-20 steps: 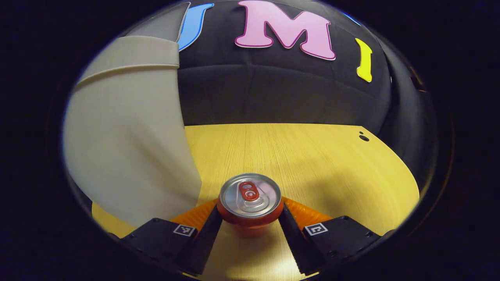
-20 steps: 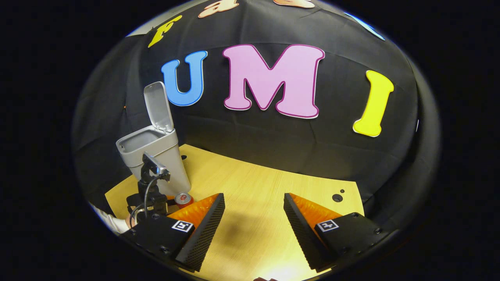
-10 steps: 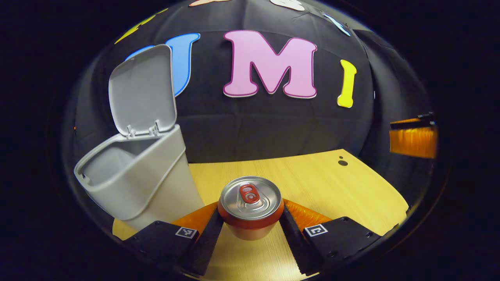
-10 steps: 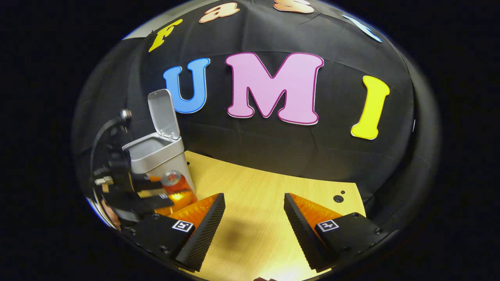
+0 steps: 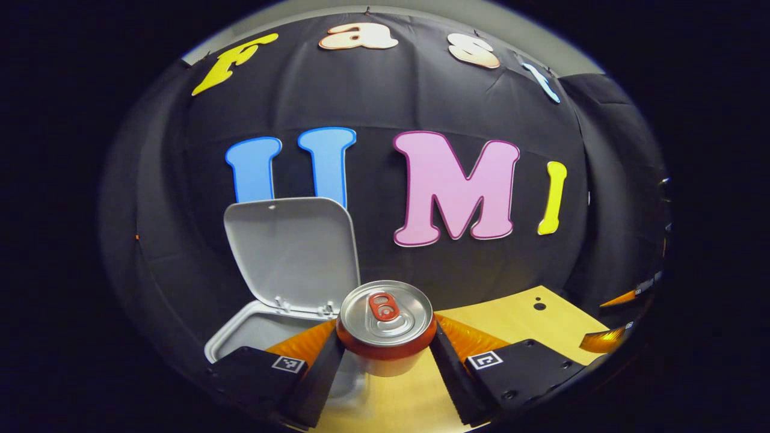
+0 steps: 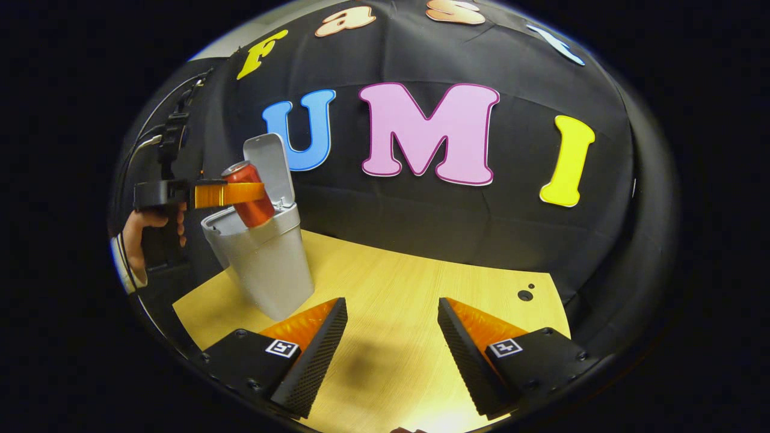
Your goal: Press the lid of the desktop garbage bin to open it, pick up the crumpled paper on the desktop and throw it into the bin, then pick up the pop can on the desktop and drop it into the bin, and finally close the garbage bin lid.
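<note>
Left gripper view showed the left gripper (image 5: pixel 385 355) clenched on the can (image 5: pixel 385 328), 1 finger pressed to each side of it just under the rim, the can upright with its pull tab facing up. Beyond and to the left of the can stood the bin (image 5: pixel 252 331), its mouth open and its lid (image 5: pixel 292 252) swung up and back against the booth wall. The can hung in the air beside the mouth's right edge, with the table (image 5: pixel 517 313) further off to the right. Right gripper view caught the same grasp from the side: a hand (image 6: pixel 147 231) at the far left held the left gripper's handle, the gripper reaching level toward the right, and the can (image 6: pixel 248 195) sat tilted between its fingers, its lower end over the bin's (image 6: pixel 264 264) open mouth and in front of the raised lid (image 6: pixel 271 162). The right gripper (image 6: pixel 391 343) hovered low over the table (image 6: pixel 391 288), well apart from the bin, its 2 fingers spread wide with nothing between them.
</note>
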`<action>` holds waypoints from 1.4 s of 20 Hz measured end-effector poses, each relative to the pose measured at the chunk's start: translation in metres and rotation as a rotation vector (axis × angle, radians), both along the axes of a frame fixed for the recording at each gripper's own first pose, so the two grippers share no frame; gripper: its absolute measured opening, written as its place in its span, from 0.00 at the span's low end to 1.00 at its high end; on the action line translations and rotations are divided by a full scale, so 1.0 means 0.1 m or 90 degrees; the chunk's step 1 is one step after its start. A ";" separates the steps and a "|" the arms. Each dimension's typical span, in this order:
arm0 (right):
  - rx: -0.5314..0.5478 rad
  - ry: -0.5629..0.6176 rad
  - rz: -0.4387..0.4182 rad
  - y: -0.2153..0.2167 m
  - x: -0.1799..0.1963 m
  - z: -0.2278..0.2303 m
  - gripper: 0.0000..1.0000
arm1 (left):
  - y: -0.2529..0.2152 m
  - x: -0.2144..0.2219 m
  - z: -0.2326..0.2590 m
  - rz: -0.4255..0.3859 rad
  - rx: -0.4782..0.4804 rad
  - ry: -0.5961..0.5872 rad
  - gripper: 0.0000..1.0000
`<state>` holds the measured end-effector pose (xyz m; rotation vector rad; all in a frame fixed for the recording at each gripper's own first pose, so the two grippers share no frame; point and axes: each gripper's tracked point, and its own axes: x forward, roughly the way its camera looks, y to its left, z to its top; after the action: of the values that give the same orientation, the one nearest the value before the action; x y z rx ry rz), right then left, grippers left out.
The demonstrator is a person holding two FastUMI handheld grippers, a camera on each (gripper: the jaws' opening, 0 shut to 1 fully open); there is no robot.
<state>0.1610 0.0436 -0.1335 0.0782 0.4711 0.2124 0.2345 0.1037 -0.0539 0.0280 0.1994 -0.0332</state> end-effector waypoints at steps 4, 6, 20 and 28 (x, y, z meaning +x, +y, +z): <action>0.002 0.011 0.000 -0.01 -0.11 -0.07 0.98 | 0.64 -0.01 -0.28 0.067 0.004 0.048 0.83; 0.006 0.013 -0.003 -0.01 -0.15 -0.08 0.98 | 0.85 -0.02 -0.47 0.094 -0.009 0.081 0.83; 0.018 0.023 0.003 -0.11 -0.33 -0.21 0.98 | 1.13 0.21 0.53 0.132 -0.103 -0.010 0.95; 0.063 0.010 0.022 -0.06 -0.21 -0.30 0.98 | 1.12 1.01 1.34 0.088 -0.067 -0.044 0.93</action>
<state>0.1403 0.0378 -0.1638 0.1685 0.4784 0.2696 0.3353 0.2153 0.0802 -0.0895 0.1300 0.0957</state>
